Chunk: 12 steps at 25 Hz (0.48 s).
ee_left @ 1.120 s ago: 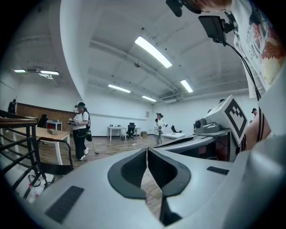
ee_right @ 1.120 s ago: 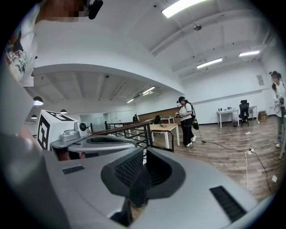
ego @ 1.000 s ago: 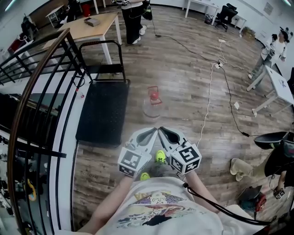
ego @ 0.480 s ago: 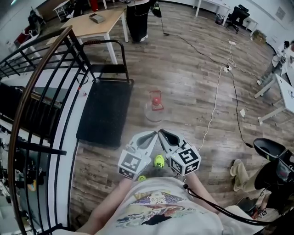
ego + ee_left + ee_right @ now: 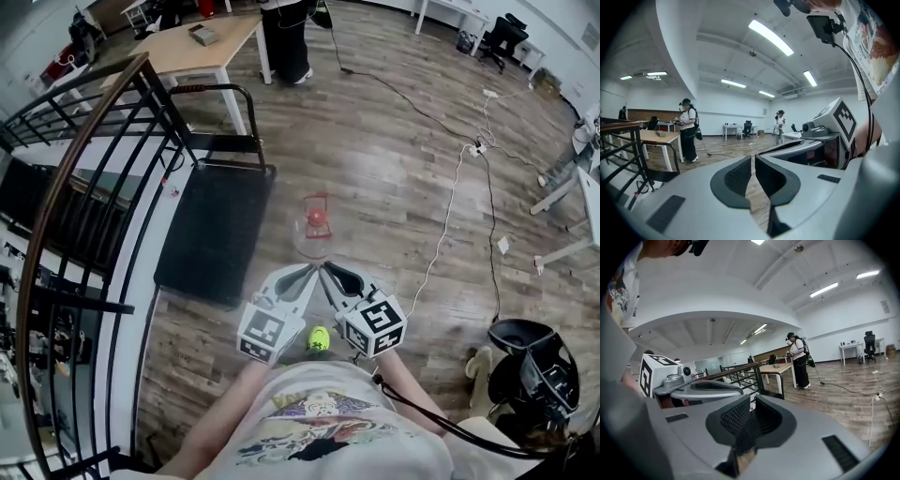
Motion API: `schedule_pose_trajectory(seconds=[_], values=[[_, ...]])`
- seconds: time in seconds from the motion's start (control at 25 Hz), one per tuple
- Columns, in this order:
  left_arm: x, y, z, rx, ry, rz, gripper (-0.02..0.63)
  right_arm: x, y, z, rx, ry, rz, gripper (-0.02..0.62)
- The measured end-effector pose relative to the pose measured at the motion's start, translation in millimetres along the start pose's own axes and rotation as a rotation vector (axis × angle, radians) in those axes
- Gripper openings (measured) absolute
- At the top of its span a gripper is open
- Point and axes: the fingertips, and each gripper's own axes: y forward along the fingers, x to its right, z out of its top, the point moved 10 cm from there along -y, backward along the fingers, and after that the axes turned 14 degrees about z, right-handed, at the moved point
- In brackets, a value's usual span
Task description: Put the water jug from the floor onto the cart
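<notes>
A clear water jug (image 5: 314, 232) with a red cap and red handle stands upright on the wooden floor, right of the cart (image 5: 214, 230), a flat black platform with a black push handle at its far end. My left gripper (image 5: 315, 269) and right gripper (image 5: 324, 268) are held side by side just short of the jug, tips nearly touching each other. Both are shut with nothing between their pads. In the left gripper view the left gripper (image 5: 753, 164) shows only floor beyond its jaws. The right gripper (image 5: 751, 412) faces the railing and a table.
A black metal railing (image 5: 89, 187) curves along the left of the cart. A wooden table (image 5: 192, 47) and a standing person (image 5: 286, 37) are beyond it. White and black cables (image 5: 450, 202) run over the floor at right. A black chair base (image 5: 525, 361) stands at lower right.
I have walked forward with both grippers; the jug and cart now sit closer to the gripper tips. Both grippers stay shut and side by side.
</notes>
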Motion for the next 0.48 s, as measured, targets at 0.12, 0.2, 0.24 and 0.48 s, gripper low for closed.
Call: schedule_pose_trajectory(seconds=[0.12,0.2,0.24,0.48], values=[[-2,19,1,-0.008,-0.008,0.021,0.012,19,1,3,-0.010,-0.007,0.011,0.031],[-2,29,5,-0.010,-0.005,0.028,0.014,29,2,7,-0.012,-0.007,0.016,0.029],[-2,32,7,-0.009,-0.005,0.032,0.012,33,2,8,-0.011,-0.007,0.018,0.031],[-3,55,12,-0.022,-0.006,0.052,0.014,55,3,14,-0.013,-0.004,0.028,0.031]])
